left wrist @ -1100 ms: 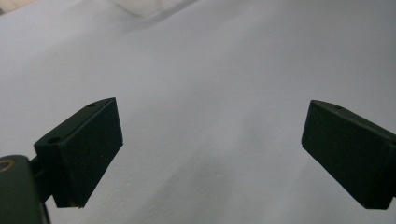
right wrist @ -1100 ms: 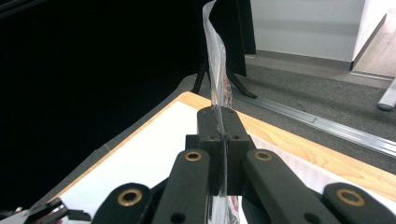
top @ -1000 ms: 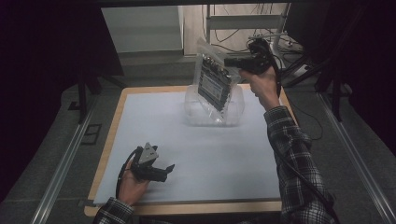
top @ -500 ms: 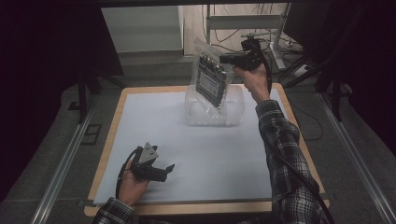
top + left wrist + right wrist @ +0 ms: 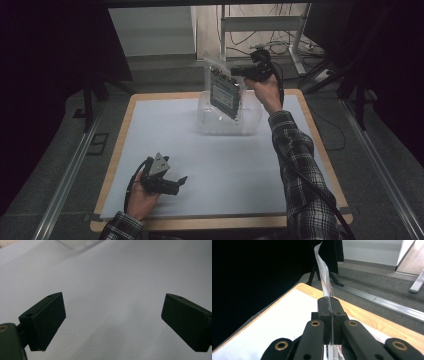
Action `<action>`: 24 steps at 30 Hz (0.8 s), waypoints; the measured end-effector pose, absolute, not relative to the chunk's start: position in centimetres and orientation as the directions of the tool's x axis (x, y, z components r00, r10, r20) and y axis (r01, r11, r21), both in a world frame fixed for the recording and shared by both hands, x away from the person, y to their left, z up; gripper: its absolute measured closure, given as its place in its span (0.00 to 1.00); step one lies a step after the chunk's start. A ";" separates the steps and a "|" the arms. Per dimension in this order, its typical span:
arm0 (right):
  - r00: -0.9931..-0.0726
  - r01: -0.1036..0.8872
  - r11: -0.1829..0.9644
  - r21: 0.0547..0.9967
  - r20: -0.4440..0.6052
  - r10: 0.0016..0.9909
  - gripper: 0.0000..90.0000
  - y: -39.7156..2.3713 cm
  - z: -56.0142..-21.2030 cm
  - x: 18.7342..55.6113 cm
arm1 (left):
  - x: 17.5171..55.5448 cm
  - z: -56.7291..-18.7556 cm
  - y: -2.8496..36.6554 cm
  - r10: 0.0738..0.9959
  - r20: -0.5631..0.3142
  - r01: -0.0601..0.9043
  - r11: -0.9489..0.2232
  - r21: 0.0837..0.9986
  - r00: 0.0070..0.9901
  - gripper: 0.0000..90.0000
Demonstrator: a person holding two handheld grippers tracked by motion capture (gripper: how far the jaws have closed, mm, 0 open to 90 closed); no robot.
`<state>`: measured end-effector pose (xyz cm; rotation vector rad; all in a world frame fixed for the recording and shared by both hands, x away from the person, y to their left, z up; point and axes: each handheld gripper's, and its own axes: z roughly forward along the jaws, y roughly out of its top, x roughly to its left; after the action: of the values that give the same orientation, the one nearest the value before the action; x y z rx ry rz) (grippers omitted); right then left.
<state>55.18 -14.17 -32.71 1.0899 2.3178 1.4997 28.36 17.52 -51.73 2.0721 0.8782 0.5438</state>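
The right tool (image 5: pixel 239 71) is clamped on the top edge of a clear bag (image 5: pixel 223 90) — in the right gripper view its two jaws meet with only the thin film (image 5: pixel 324 277) pinched between them, the plastic rising past the tips in a wavy strip. Gripping by that edge lets the bag hang free under its own weight, so the dark flat pack inside it sags to the bottom and the whole thing dangles tilted rather than folding up. It is held at the far side of the surface (image 5: pixel 165 130), directly above a clear tub (image 5: pixel 250 120), its lower corner seemingly reaching down to the tub's mouth; whether it already touches the rim is hard to tell through two layers of clear plastic. My guess is that the bag is meant to go into the tub, and a high pinch keeps the hand and the tool out of the opening. The left tool (image 5: pixel 170 182) lies low near the front edge, well apart from all this — its jaws stand wide with nothing between them, just bare white sheet in the left gripper view (image 5: pixel 112 322). Resting there, it seems parked out of the way, yet ready to steady the tub if the light plastic slides.
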 end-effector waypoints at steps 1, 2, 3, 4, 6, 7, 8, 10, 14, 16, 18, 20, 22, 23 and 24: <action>-0.712 0.490 0.228 0.841 0.236 0.661 0.98 -14.2 -33.3 55.3 | 28.4 -51.8 17.5 0.742 0.073 0.398 -0.436 0.807 0.666 0.06; -0.712 0.490 0.228 0.841 0.236 0.661 0.98 -14.2 -33.3 55.3 | 28.4 -51.8 17.5 0.742 0.073 0.398 -0.436 0.807 0.666 0.06; -0.710 0.492 0.227 0.841 0.236 0.663 0.98 -14.3 -33.4 55.4 | 28.4 -51.8 17.5 0.742 0.072 0.399 -0.436 0.807 0.666 0.06; -0.708 0.492 0.225 0.841 0.236 0.666 0.98 -14.4 -33.6 55.4 | 28.4 -51.8 17.5 0.742 0.074 0.398 -0.438 0.806 0.667 0.06; -0.697 0.490 0.231 0.841 0.218 0.683 0.98 -14.8 -34.0 55.4 | 28.4 -51.8 17.4 0.740 0.076 0.397 -0.442 0.805 0.668 0.06; -0.691 0.488 0.238 0.840 0.205 0.693 0.98 -14.9 -34.1 55.4 | 28.4 -51.8 17.4 0.739 0.076 0.397 -0.442 0.804 0.670 0.06; -0.684 0.483 0.238 0.843 0.193 0.704 0.98 -15.1 -34.3 55.4 | 28.4 -51.8 17.4 0.739 0.078 0.396 -0.444 0.804 0.670 0.06; -0.680 0.486 0.227 0.844 0.202 0.705 0.98 -15.5 -34.5 55.4 | 28.4 -51.8 17.3 0.737 0.078 0.396 -0.446 0.803 0.671 0.06; -0.676 0.467 0.256 0.847 0.155 0.720 0.98 -15.2 -34.5 55.3 | 28.4 -51.8 17.2 0.737 0.082 0.397 -0.451 0.799 0.671 0.06; -0.671 0.463 0.263 0.846 0.142 0.727 0.98 -15.2 -34.5 55.3 | 28.4 -51.8 17.2 0.738 0.083 0.398 -0.451 0.799 0.670 0.06; -0.669 0.467 0.257 0.846 0.148 0.728 0.98 -15.3 -34.5 55.4 | 28.4 -51.8 17.3 0.738 0.083 0.398 -0.451 0.798 0.670 0.06; -0.669 0.467 0.253 0.847 0.151 0.728 0.97 -15.4 -34.4 55.4 | 28.4 -51.8 17.2 0.738 0.084 0.399 -0.453 0.797 0.670 0.06; -0.673 0.460 0.269 0.846 0.134 0.728 0.94 -15.5 -34.2 55.4 | 28.4 -51.8 17.2 0.738 0.085 0.399 -0.453 0.797 0.669 0.06; -0.673 0.460 0.269 0.846 0.134 0.728 0.94 -15.5 -34.2 55.4 | 28.4 -51.8 17.2 0.738 0.086 0.399 -0.454 0.797 0.669 0.06; -0.673 0.456 0.280 0.845 0.121 0.730 0.92 -15.5 -34.1 55.3 | 28.4 -51.8 17.2 0.739 0.085 0.399 -0.453 0.797 0.669 0.06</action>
<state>55.33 -15.50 -34.07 1.0852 2.2632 1.3440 28.40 17.24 -51.85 2.0931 0.8755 0.5485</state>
